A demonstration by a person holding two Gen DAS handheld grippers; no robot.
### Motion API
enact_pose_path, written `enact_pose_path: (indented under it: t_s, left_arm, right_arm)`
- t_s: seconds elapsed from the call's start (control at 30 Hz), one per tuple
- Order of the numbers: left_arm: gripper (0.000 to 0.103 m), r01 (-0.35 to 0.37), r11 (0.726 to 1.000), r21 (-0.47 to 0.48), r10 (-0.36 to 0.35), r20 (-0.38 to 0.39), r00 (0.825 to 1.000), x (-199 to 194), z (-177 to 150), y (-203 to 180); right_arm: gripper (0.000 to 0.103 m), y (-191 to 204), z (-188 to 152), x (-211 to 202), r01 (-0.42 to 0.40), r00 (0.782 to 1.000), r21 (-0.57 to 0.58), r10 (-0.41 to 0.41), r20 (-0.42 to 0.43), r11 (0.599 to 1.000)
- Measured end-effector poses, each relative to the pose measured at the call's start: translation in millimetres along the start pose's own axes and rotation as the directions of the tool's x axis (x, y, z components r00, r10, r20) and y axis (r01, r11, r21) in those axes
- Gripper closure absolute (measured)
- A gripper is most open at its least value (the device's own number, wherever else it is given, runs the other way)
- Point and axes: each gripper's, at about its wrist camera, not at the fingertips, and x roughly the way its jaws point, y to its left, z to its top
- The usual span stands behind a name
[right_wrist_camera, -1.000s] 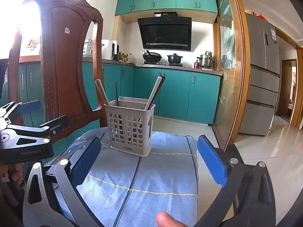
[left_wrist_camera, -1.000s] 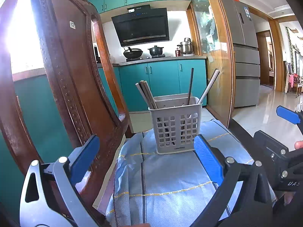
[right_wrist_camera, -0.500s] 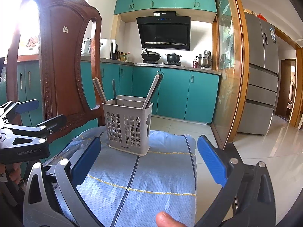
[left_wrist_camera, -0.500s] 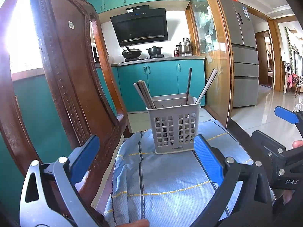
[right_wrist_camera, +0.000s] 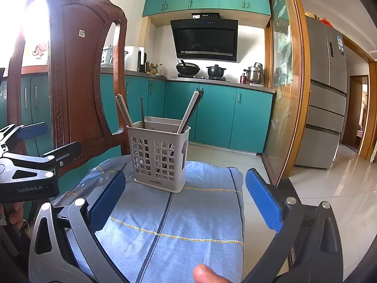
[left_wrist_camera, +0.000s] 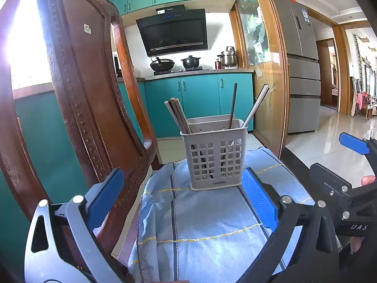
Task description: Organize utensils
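Utensils: chopsticks (left_wrist_camera: 178, 114) stand in a grey slotted caddy (left_wrist_camera: 214, 155), and that's where everything sits right now; from the left wrist view a bundle leans out at the caddy's left corner, a dark single stick (left_wrist_camera: 232, 106) rises near the middle, and a pale pair (left_wrist_camera: 255, 106) tilts off to the right.
Caddy: upright on a light blue cloth (left_wrist_camera: 212, 224) with dark stripes and yellow stitching, draped over a seat; it has a front and a rear compartment, and which one each stick sits in cannot be told for sure.
Left gripper: the left gripper (left_wrist_camera: 182, 200) hovers low over the cloth, blue pads spread wide, nothing between them, well short of the caddy.
Right gripper: the right gripper (right_wrist_camera: 185, 200) is likewise gaping, pads apart and empty, caddy framed ahead of the gap but not touched; a fingertip (right_wrist_camera: 205, 273) peeks in at the bottom edge.
Side by side: each tool shows at the edge of the other's view, so they're level with one another.
Chair: a carved wooden chair back (right_wrist_camera: 77, 70) rises just left of the caddy.
Background: teal cabinets (right_wrist_camera: 212, 118), a black range hood (right_wrist_camera: 205, 40), pots on the stove, a steel fridge (right_wrist_camera: 327, 89) to the right.
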Motion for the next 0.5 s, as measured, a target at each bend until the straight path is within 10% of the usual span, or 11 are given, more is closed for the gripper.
enact_pose_path:
  t_s: [0.33,0.5]
  left_arm:
    - [0.004,-0.007,1.000,-0.016,0.004,-0.135,0.991,27.1,-6.0,-0.8]
    - [0.004,0.084,0.989,-0.121,-0.127,-0.414,0.901,100.5,-19.6,0.9]
  right_arm:
    - [0.003,-13.0,-10.6,33.5,0.021,0.990,0.028,-0.016,-0.140,0.999]
    - [0.003,-37.8,-36.7,128.1,0.081,0.868,0.081,-0.031,-0.495,0.993]
